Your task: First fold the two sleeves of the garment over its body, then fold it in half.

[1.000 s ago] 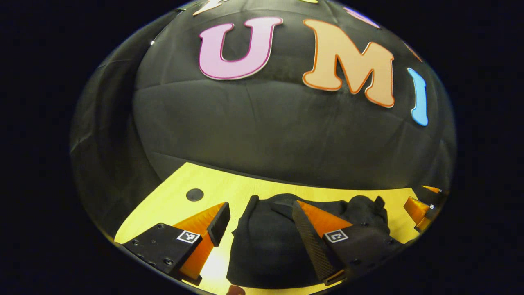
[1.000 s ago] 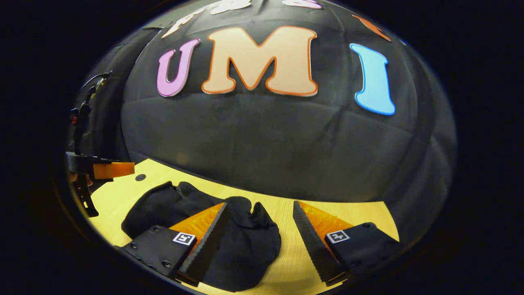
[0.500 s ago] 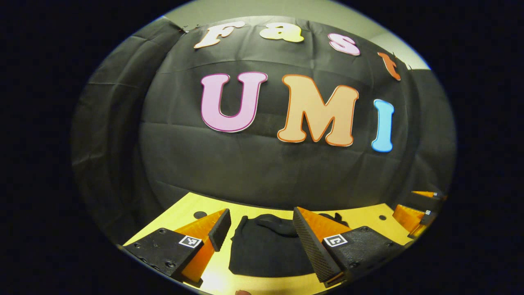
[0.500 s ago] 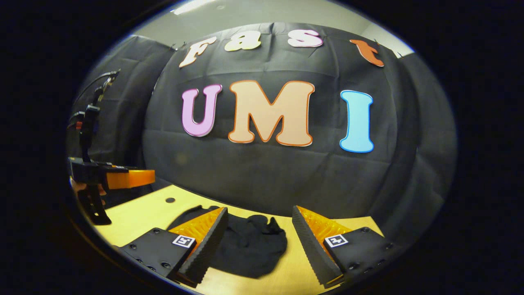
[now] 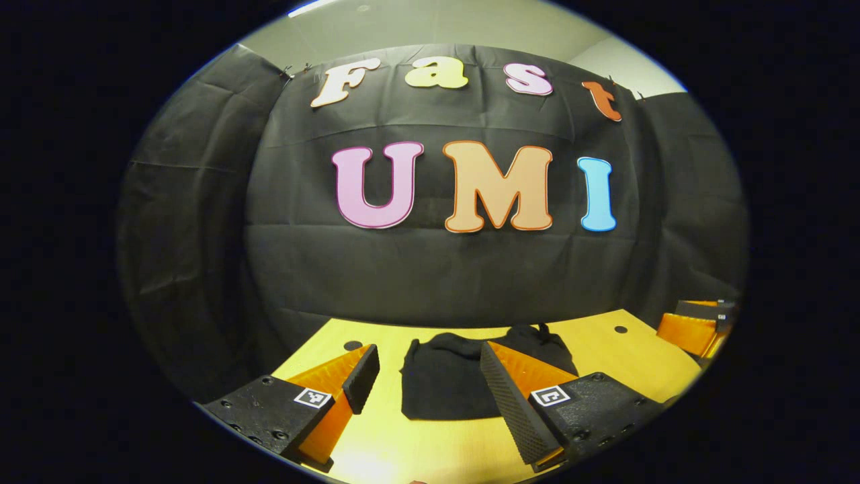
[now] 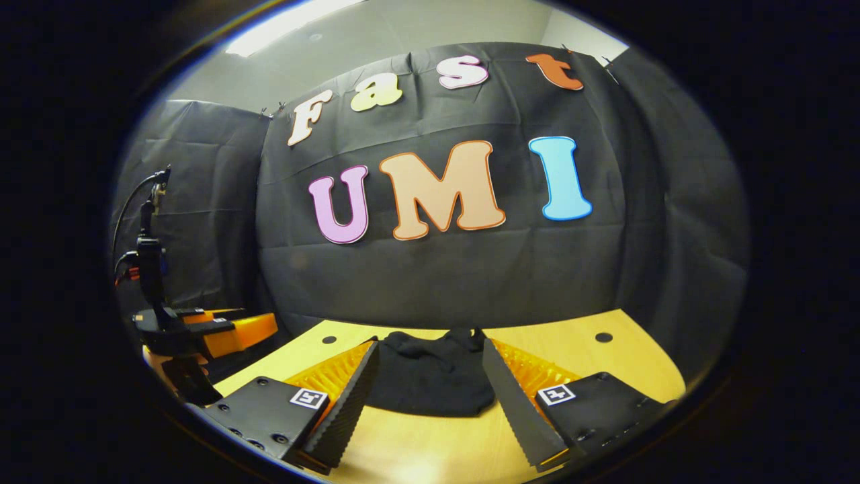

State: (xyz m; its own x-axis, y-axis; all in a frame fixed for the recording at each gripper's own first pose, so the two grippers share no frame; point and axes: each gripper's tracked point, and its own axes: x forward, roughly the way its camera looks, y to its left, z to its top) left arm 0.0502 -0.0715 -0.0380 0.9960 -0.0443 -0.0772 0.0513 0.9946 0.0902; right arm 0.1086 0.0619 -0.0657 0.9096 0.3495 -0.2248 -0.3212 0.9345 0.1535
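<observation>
A black garment [image 5: 450, 383] lies bunched in a compact folded pile on the wooden table [image 5: 605, 349]. In the left gripper view my left gripper [image 5: 430, 393] hovers open above the table's near side, the pile seen between its fingers and farther off. In the right gripper view the same garment [image 6: 430, 373] sits beyond my right gripper [image 6: 430, 396], which is open and holds nothing. The right gripper [image 5: 695, 329] also shows at the right edge of the left gripper view, and the left gripper [image 6: 222, 329] at the left edge of the right gripper view.
The table [image 6: 578, 349] has small round holes [image 6: 603, 337] near its far corners, with another hole [image 5: 352, 345] on the left side. The black cloth wall [image 5: 430, 269] rises right behind the table's far edge.
Both grippers have drawn back and up from the garment, so it looks smaller and farther away. Both stay open throughout. The garment lies still on the table.
</observation>
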